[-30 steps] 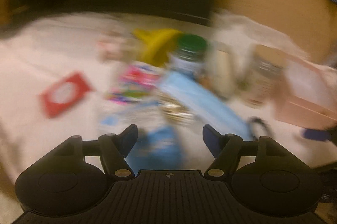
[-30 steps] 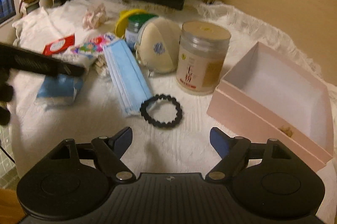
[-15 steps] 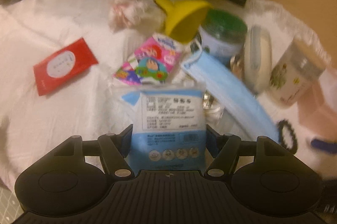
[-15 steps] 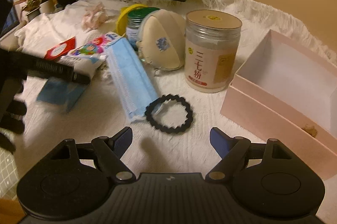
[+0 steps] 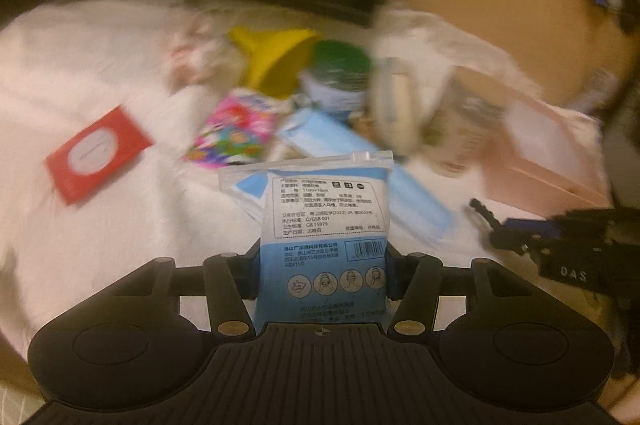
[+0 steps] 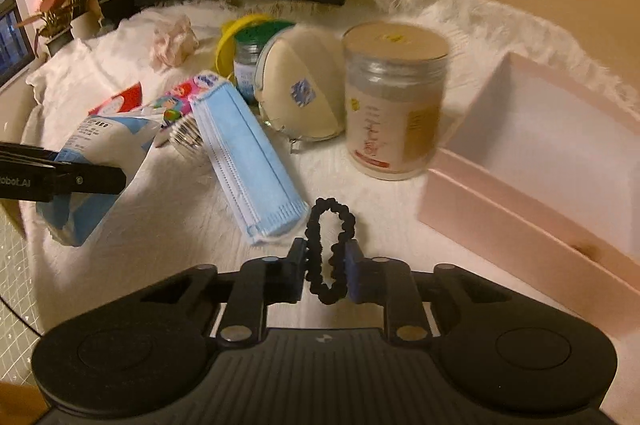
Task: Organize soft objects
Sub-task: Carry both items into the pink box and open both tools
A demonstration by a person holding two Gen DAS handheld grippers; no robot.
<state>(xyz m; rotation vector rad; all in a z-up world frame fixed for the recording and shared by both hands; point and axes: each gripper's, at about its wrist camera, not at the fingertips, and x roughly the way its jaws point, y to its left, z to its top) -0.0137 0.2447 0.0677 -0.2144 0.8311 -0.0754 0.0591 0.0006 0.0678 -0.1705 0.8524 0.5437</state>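
Soft objects are only starting to be sorted. Left wrist view: the blue wipes packet (image 5: 326,225) is being clamped as the left tool (image 5: 323,275) closes. Right wrist view: the black hair tie (image 6: 329,249) is being pinched by the closing right tool (image 6: 325,275); the pink box (image 6: 532,201) is looking nearly empty, masks (image 6: 250,157) lying on the worktop.

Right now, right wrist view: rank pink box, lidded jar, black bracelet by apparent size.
1. pink box, largest.
2. lidded jar.
3. black bracelet, smallest, though it sits nearest the camera, pinched in the closing right gripper.
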